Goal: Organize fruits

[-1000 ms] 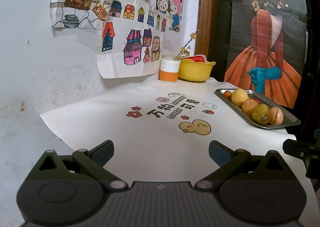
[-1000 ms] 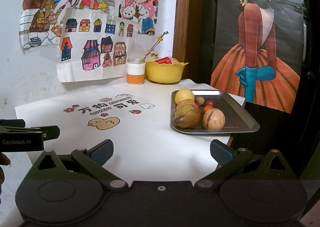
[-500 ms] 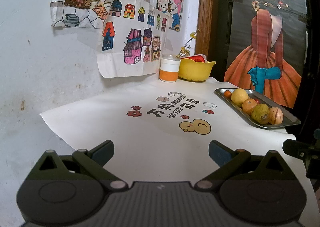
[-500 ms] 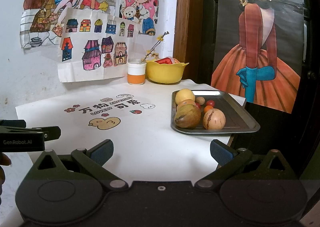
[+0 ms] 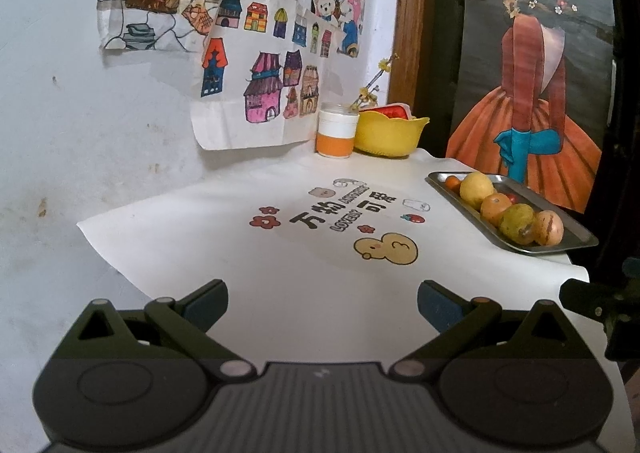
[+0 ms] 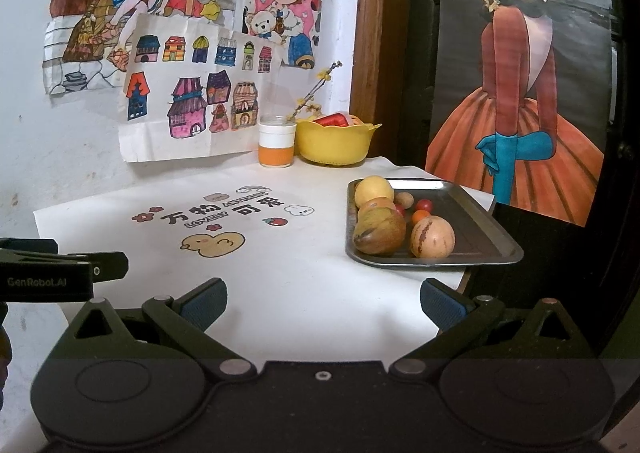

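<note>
Both tongs hung low over the near edge of the white printed cloth (image 6: 280,265), each with its blue-padded fingers spread wide and nothing between them. The right gripper (image 6: 322,303) faced the metal tray (image 6: 476,229), which sat ahead and slightly to its right on the cloth's right side, well apart from the fingertips. The left gripper (image 5: 320,303) saw the same tray (image 5: 576,237) far off to its right, near the table's edge.

The fruits lay crowded toward the tray's left end. A greenish-brown mango (image 6: 379,234) sat at the near corner, with a tan striped melon-like fruit (image 6: 432,236) just beside it on the right. Behind the mango rested an orange-toned fruit (image 6: 376,205), mostly hidden, and behind that a yellow round fruit (image 6: 374,191). Small pieces filled the middle: a red cherry tomato (image 6: 424,205), a small orange one (image 6: 421,216) and a brownish nut-like ball (image 6: 404,199).

At the back by the wall stood a yellow bowl (image 6: 336,143) holding something red, touching or just beside a white-and-orange jar (image 6: 277,145).
</note>
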{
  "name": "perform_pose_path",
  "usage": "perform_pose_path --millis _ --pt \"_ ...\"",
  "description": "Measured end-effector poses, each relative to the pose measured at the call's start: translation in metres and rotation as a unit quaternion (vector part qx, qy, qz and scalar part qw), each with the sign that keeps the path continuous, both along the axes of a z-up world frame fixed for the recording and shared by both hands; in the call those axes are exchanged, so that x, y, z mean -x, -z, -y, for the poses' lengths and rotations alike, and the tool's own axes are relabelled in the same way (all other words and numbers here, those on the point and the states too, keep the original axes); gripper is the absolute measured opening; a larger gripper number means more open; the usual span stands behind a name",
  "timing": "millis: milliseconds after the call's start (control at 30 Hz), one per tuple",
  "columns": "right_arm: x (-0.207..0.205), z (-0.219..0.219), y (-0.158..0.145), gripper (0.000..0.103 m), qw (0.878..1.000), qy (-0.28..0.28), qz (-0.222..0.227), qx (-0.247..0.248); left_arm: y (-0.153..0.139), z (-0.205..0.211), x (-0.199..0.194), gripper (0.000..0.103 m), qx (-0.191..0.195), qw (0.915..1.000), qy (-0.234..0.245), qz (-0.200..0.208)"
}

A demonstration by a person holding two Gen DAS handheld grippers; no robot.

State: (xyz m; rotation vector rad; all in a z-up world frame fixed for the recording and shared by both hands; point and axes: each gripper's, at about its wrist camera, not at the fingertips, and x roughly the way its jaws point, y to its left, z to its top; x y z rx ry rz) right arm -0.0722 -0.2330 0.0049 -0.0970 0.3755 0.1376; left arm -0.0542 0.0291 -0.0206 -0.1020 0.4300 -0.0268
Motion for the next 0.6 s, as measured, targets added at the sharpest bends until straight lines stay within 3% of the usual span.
perform_pose_path --millis 600 --pt "-0.0006 -0.0034 -0.0005 0.102 1.000 -0.003 -0.002 0.000 0.0001 -0.0011 -0.0013 0.103 0.007 0.9999 0.005 -0.005"
